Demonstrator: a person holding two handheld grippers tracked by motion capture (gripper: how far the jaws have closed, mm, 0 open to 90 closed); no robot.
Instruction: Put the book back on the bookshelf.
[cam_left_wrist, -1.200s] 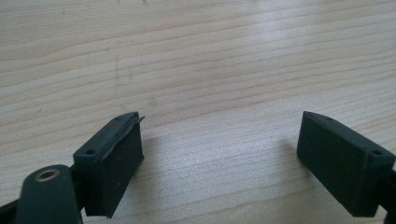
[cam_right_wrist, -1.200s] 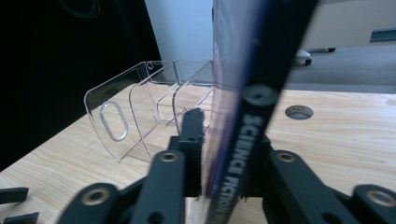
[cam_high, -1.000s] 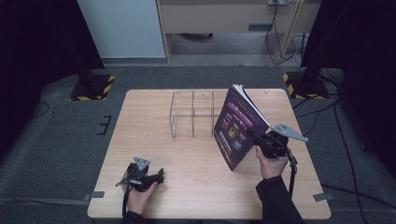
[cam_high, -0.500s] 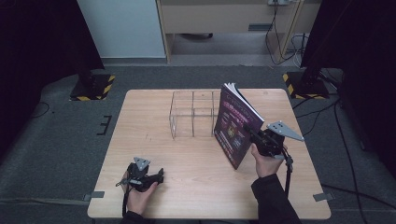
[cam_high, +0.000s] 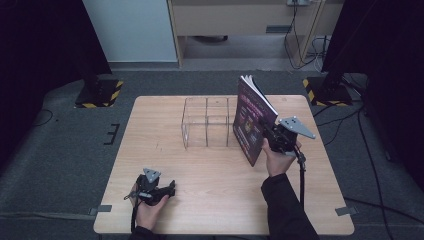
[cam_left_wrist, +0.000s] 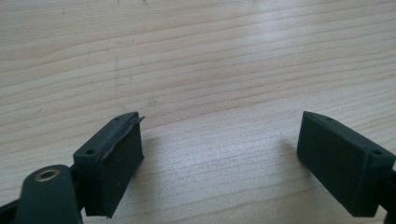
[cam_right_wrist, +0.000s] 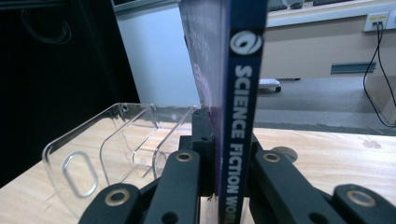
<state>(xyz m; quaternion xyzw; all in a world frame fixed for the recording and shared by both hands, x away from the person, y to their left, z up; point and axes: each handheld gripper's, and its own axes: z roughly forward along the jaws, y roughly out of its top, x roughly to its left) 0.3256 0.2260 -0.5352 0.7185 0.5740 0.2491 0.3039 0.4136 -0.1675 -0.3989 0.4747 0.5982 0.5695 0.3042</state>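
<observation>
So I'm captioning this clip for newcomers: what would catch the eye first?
The purple-covered book, upright at the table's right, spine clamped in the right gripper. Just left of it stands the clear acrylic divider rack, mid-table. The left gripper rests open near the front edge.

the book (cam_high: 252, 117), a purple-covered paperback with a dark blue spine (cam_right_wrist: 240, 121) reading "science fiction", stands nearly upright, leaning slightly, at the table's right side, just right of the clear divided rack (cam_high: 207, 122), pages fanning at top.
</observation>
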